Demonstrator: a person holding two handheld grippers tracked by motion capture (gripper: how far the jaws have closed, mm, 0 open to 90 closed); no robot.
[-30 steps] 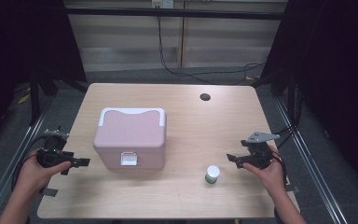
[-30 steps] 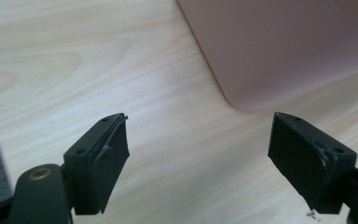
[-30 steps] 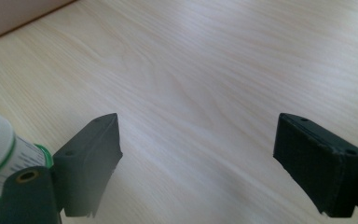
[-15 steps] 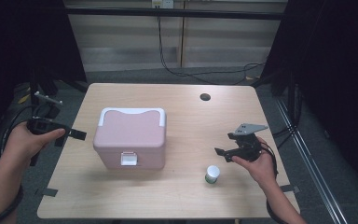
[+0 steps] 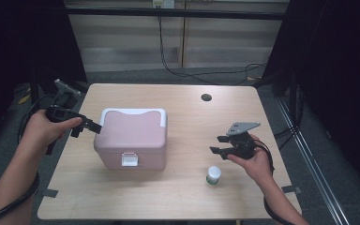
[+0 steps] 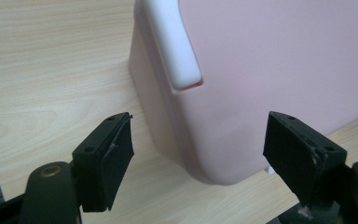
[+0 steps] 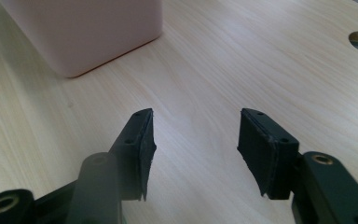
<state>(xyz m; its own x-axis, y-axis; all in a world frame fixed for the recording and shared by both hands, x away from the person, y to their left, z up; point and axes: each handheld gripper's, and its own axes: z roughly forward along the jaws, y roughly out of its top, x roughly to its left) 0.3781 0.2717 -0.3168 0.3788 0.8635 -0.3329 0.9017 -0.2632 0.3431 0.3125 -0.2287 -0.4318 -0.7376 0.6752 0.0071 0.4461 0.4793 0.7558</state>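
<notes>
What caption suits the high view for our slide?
Two hand-held claws, left and right, flank a pink lidded box and a small jar.

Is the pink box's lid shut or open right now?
Shut. In the high view the pink box has its lid lying flat on the body, and the white latch sits down on the front.

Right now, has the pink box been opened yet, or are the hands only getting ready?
Only getting ready. Nothing looks done: the pink box sits on the table with its lid down and white latch closed. In hand: the left gripper, open, is next to the box's top left corner; the right gripper, whose jaws have just been closing, holds nothing. Left: probably opening the box; the little jar waits untouched.
</notes>
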